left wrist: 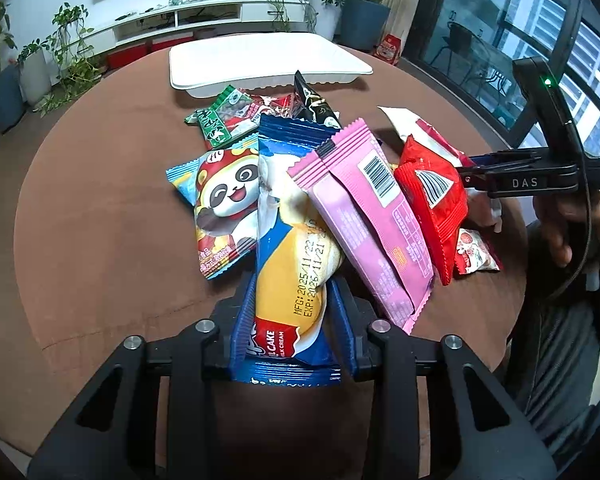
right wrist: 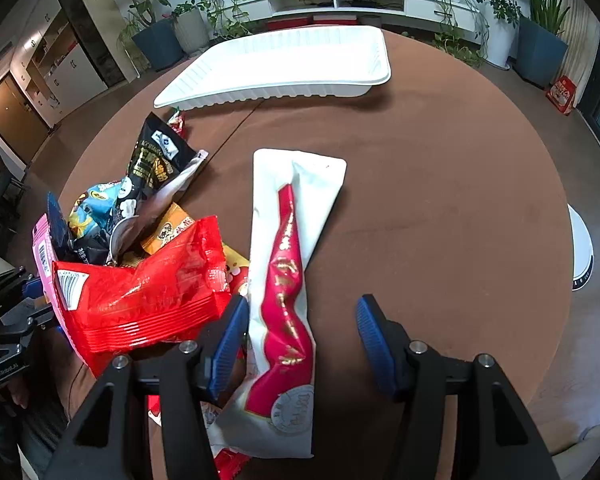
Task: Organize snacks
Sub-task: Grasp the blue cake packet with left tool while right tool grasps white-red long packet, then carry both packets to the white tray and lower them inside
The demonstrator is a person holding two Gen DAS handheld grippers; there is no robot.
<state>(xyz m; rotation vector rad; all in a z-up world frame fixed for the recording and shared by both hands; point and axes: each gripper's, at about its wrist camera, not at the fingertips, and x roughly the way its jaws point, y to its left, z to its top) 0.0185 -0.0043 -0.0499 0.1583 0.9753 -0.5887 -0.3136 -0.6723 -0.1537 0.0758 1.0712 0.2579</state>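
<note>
My left gripper is shut on a blue cream-cake packet, its blue pads pressing both sides of the near end. That packet lies on a pile with a panda packet, a pink packet and a red packet. In the right wrist view my right gripper stands open over a long white-and-red packet. The left pad is at the packet's edge and the right pad is well clear of it. The red packet lies just to its left. An empty white tray sits at the table's far side.
The round brown table has bare cloth right of the long packet. A black packet and a green packet lie between pile and tray. A person's hand holds the right gripper.
</note>
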